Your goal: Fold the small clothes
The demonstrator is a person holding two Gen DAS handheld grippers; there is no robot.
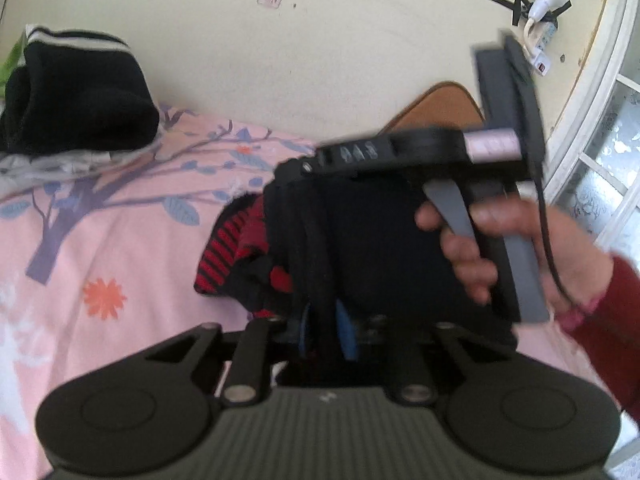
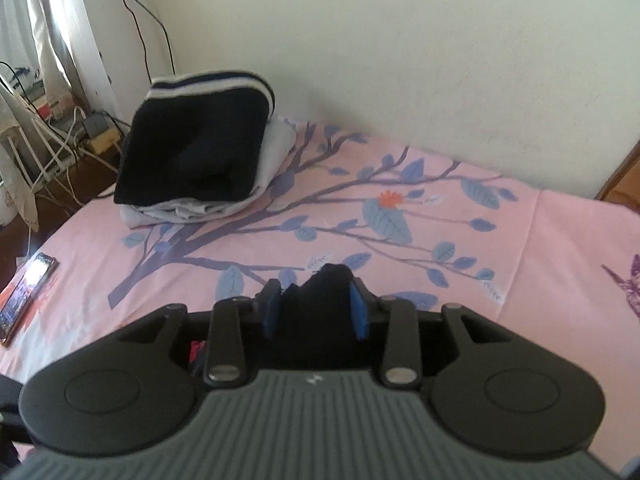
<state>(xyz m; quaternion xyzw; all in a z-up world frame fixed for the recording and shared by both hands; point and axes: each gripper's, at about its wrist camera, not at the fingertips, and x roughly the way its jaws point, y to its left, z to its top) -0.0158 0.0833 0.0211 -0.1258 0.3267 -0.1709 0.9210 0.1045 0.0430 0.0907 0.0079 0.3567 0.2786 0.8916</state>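
A small black garment with red-and-black striped parts [image 1: 248, 248] hangs bunched above the pink bedsheet. My left gripper [image 1: 324, 332] is shut on its black fabric, with the blue pads pressed against it. My right gripper [image 2: 316, 308] is shut on a fold of the same black garment [image 2: 320, 304], which fills the gap between its blue pads [image 2: 358, 312]. In the left wrist view the right gripper's body [image 1: 420, 152] and the hand holding it sit close in front, above the garment.
A folded stack, a black knit piece with white stripes [image 2: 196, 140] on light grey cloth [image 2: 192, 210], lies at the bed's far left by the wall. A phone [image 2: 24, 300] lies at the bed's left edge. Cables and a power strip sit on the floor to the left.
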